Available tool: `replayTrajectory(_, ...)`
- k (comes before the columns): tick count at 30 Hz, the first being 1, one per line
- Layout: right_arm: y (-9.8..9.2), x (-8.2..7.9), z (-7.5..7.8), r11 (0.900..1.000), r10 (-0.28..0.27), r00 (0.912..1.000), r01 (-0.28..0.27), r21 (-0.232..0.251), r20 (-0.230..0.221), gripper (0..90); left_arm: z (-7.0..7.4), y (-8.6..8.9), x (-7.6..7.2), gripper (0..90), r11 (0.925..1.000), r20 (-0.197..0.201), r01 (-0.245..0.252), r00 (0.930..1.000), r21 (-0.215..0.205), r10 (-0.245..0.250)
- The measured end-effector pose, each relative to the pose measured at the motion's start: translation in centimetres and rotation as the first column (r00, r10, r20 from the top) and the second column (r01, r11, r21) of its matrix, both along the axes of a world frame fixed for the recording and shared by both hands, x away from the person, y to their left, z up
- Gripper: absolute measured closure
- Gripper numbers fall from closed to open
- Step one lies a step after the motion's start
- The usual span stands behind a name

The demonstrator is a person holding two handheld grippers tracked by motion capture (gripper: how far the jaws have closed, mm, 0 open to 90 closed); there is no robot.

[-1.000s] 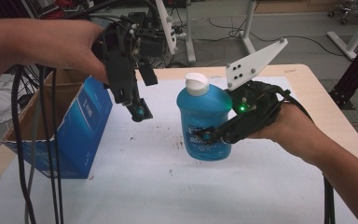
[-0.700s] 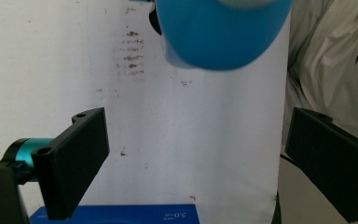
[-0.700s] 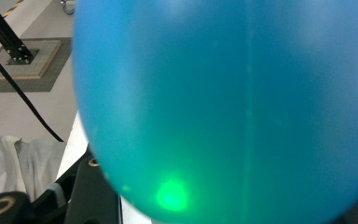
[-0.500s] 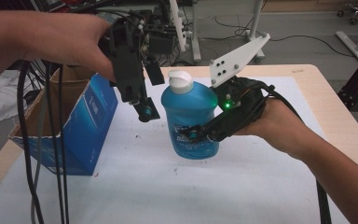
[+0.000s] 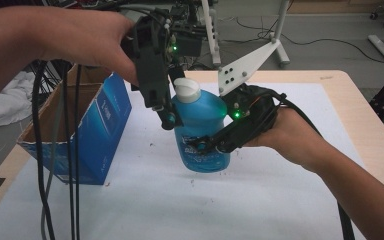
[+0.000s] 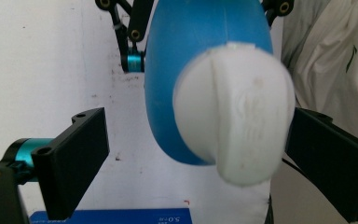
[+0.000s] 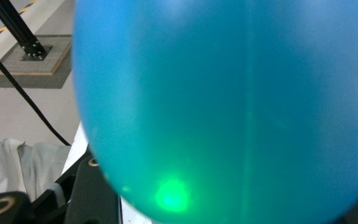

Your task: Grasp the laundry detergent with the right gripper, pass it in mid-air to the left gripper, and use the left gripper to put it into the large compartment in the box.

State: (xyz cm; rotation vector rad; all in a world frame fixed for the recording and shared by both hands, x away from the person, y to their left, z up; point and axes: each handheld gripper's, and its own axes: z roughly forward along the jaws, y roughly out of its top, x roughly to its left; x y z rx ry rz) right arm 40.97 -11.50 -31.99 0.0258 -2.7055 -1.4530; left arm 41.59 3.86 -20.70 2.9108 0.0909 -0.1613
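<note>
Since a second ago the bottle [image 5: 200, 130], clamped by the right gripper [image 5: 205, 145], sits further left beneath the open-jawed left gripper [image 5: 167, 117], upright, cap [image 5: 186, 90] up.

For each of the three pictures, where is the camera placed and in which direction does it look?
High view: above the table, looking forward and down; both forearms, left tool, right tool.
Left gripper view: on the left tool, looking down at the white flip cap.
Right gripper view: on the right tool, pressed against the translucent blue plastic bottle.
Shared: that bottle.
</note>
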Motion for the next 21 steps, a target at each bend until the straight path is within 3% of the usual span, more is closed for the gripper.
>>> replayTrajectory(21, 0.4, -0.1, 0.1, 1.000, -0.004, 0.9999, 0.003, -0.015, -0.015, 45.1, -0.8, -1.7, 0.1, 6.2, 0.9993, 0.003, 0.034, 0.9994, 0.015, -0.034)
